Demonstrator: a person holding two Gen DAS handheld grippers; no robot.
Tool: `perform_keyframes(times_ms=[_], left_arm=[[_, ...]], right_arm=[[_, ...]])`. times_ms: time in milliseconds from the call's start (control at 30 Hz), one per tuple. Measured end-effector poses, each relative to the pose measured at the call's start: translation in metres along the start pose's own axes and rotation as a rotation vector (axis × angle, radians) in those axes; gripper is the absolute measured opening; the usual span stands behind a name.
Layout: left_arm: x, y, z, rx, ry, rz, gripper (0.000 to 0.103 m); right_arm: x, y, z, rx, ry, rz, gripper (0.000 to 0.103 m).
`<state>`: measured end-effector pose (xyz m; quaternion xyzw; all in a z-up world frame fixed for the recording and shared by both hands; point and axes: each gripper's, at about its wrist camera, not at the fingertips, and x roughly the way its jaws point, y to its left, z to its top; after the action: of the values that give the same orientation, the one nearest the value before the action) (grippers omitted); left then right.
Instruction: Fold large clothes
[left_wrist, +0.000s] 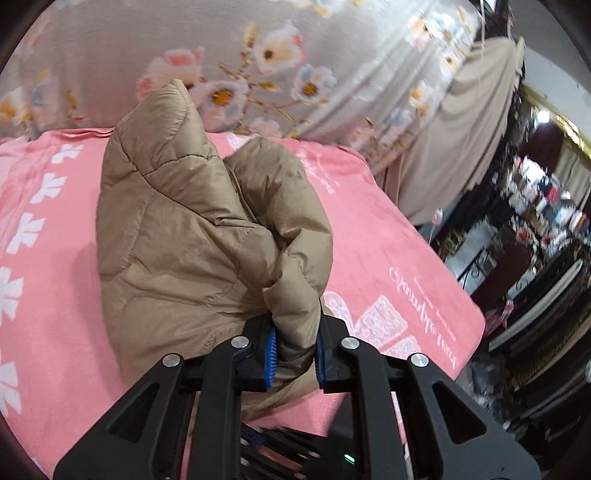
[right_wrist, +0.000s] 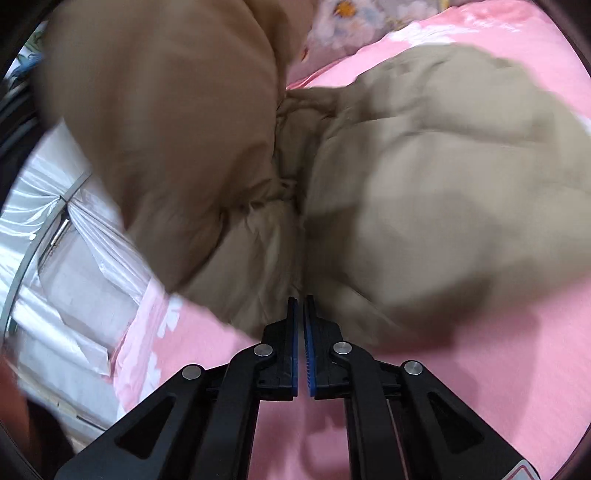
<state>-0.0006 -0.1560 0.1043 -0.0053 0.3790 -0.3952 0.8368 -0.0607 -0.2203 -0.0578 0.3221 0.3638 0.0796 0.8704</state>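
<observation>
Jacket (left_wrist: 192, 229) bunches inside the pinching left claw (left_wrist: 294, 352); right claw (right_wrist: 300, 345), pressed together, sits just before it.

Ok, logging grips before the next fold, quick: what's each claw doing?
Left claw: closed on a bunch of the tan puffer jacket.
Right claw: closed, nothing visible between its pads.

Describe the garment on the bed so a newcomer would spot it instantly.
Start at the pink bedspread with white lettering, in front of floral fabric. On it lies a tan quilted puffer jacket, one bunched part pinched by the left gripper. It is the only brown, padded, stitched item there.
</observation>
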Motion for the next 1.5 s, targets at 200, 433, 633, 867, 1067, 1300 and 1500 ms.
perform_keyframes(times_ms=[200, 433, 633, 867, 1067, 1300, 1500], left_arm=[[0.067, -0.040, -0.004, 0.049, 0.115, 0.002, 0.014], [0.129, -0.054, -0.030, 0.049, 0.241, 0.033, 0.014], [0.155, -0.058, -0.052, 0.069, 0.290, 0.080, 0.016], [0.110, -0.048, -0.040, -0.030, 0.257, -0.051, 0.035], [0.021, -0.001, -0.007, -0.177, 0.098, -0.176, 0.066], [-0.013, 0.075, 0.026, -0.259, -0.007, 0.112, 0.067], [-0.013, 0.109, 0.053, -0.251, -0.020, 0.266, 0.067]], right_arm=[[-0.068, -0.039, -0.018, 0.030, -0.021, -0.189, 0.008], [-0.112, -0.071, -0.016, 0.083, -0.023, -0.358, 0.008], [-0.125, -0.093, -0.014, 0.121, -0.014, -0.422, 0.010], [-0.160, -0.084, 0.002, 0.118, -0.052, -0.449, 0.011], [-0.188, -0.050, 0.053, 0.051, -0.169, -0.398, 0.030], [-0.171, 0.008, 0.145, -0.032, -0.255, -0.307, 0.054], [-0.104, 0.033, 0.229, -0.046, -0.209, -0.335, 0.057]])
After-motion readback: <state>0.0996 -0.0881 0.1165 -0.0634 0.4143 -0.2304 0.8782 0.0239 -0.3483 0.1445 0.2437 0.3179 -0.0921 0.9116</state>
